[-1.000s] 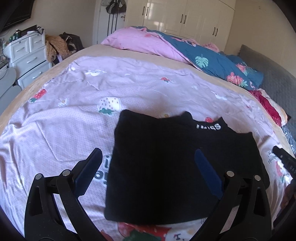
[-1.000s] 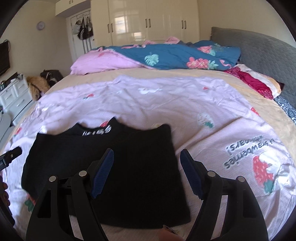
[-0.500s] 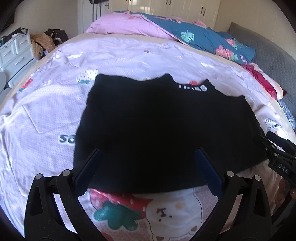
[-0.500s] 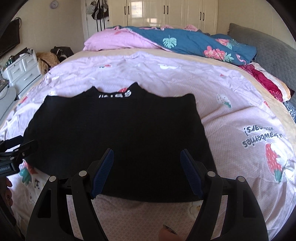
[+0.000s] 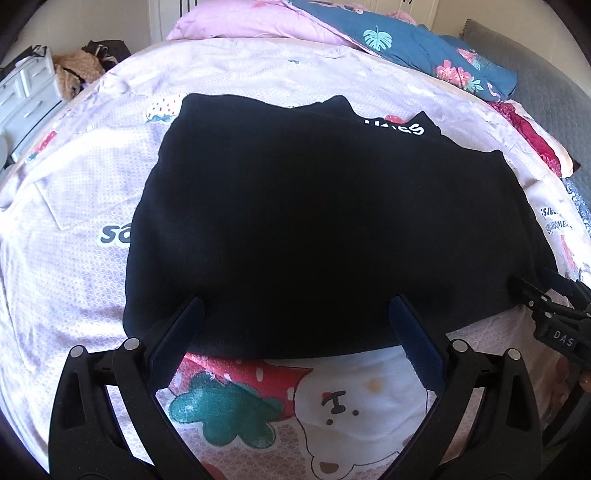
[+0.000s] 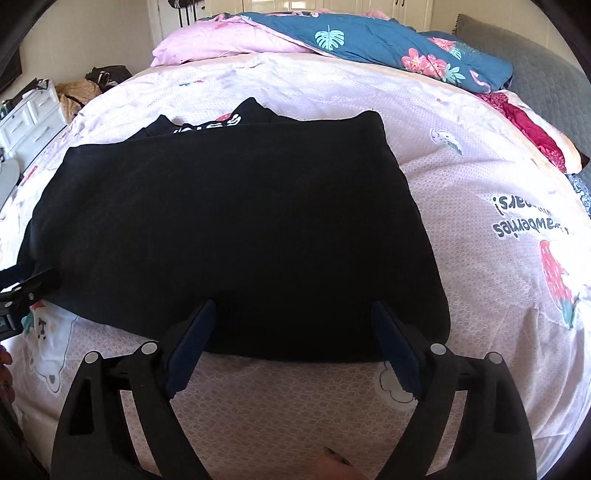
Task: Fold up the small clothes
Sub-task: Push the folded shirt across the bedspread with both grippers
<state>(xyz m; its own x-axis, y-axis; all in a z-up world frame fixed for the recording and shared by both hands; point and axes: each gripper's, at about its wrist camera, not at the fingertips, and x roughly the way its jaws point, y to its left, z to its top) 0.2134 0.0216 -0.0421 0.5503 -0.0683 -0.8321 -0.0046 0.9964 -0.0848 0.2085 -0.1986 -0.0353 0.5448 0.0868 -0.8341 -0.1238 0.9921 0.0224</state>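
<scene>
My left tongs (image 5: 295,314) gape empty and my right tongs (image 6: 291,317) are opening, both over the black garment's (image 5: 314,221) near hem.

This is a bedroom in a home. A wide bed fills most of the scene, spread with a pale pink strawberry-print sheet (image 6: 461,155). At its far end lie a bunched pink quilt (image 6: 221,42) and a teal floral duvet (image 6: 388,44); a grey padded headboard (image 6: 535,85) runs along the right. White wardrobe doors (image 6: 295,4) stand beyond, and a white drawer unit (image 6: 31,122) sits far left.
</scene>
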